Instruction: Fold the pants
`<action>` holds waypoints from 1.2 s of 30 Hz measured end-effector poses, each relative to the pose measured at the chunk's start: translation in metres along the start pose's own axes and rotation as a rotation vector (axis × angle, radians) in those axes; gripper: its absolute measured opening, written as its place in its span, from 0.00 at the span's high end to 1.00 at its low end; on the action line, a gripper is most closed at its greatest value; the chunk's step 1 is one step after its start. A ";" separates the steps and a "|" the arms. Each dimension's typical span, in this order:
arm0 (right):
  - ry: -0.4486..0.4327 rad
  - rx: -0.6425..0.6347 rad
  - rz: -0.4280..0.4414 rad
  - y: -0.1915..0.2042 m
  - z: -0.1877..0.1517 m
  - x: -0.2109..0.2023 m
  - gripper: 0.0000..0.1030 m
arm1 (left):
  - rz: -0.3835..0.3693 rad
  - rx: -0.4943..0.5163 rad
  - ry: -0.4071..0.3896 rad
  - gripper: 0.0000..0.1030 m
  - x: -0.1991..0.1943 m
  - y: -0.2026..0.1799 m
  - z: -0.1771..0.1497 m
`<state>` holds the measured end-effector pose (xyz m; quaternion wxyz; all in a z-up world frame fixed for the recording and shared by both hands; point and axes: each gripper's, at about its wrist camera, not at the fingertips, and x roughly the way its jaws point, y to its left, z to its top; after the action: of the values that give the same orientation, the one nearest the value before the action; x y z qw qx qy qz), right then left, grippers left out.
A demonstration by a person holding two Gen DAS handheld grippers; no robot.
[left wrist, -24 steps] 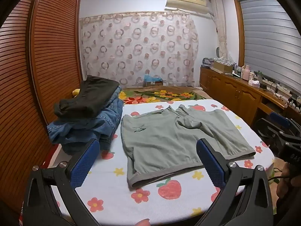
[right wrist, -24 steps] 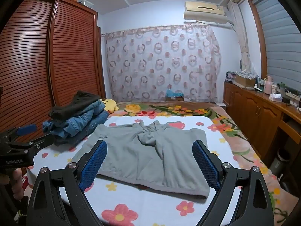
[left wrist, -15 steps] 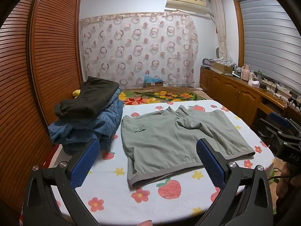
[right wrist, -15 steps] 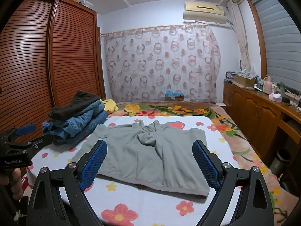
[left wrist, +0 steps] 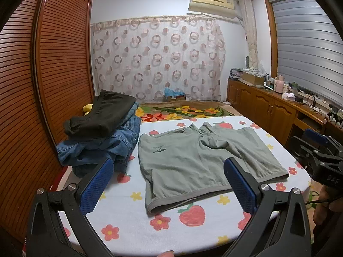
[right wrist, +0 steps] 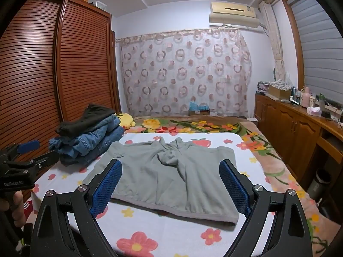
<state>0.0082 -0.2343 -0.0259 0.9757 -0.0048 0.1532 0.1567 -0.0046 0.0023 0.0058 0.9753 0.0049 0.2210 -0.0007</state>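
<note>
A pair of grey-green shorts point(left wrist: 193, 156) lies spread flat on the flower-print sheet point(left wrist: 128, 209), waistband toward me, legs pointing away. It also shows in the right wrist view point(right wrist: 171, 175). My left gripper point(left wrist: 169, 184) is open and empty, held above the sheet's near edge, short of the waistband's left part. My right gripper point(right wrist: 170, 186) is open and empty, held above the waistband's right part. Each gripper shows in the other's view, the right one point(left wrist: 321, 156) at the bed's right side, the left one point(right wrist: 21, 158) at its left.
A stack of folded jeans point(left wrist: 100, 147) with dark trousers point(left wrist: 103, 113) on top sits left of the shorts, against the slatted wardrobe point(left wrist: 42, 85). A yellow plush toy point(right wrist: 126, 120) lies behind it. Wooden cabinets point(right wrist: 300, 128) with clutter line the right wall.
</note>
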 end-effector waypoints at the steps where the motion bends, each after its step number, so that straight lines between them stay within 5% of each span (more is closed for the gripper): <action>1: 0.000 0.000 0.000 0.000 0.000 0.000 0.10 | -0.001 0.000 0.000 0.00 -0.003 0.001 0.005; 36: -0.005 0.003 0.003 0.001 0.005 -0.002 0.10 | 0.002 0.000 -0.017 0.00 -0.011 0.001 0.008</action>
<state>0.0076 -0.2336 -0.0209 0.9758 -0.0028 0.1512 0.1577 -0.0112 0.0033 0.0174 0.9771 0.0051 0.2125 0.0005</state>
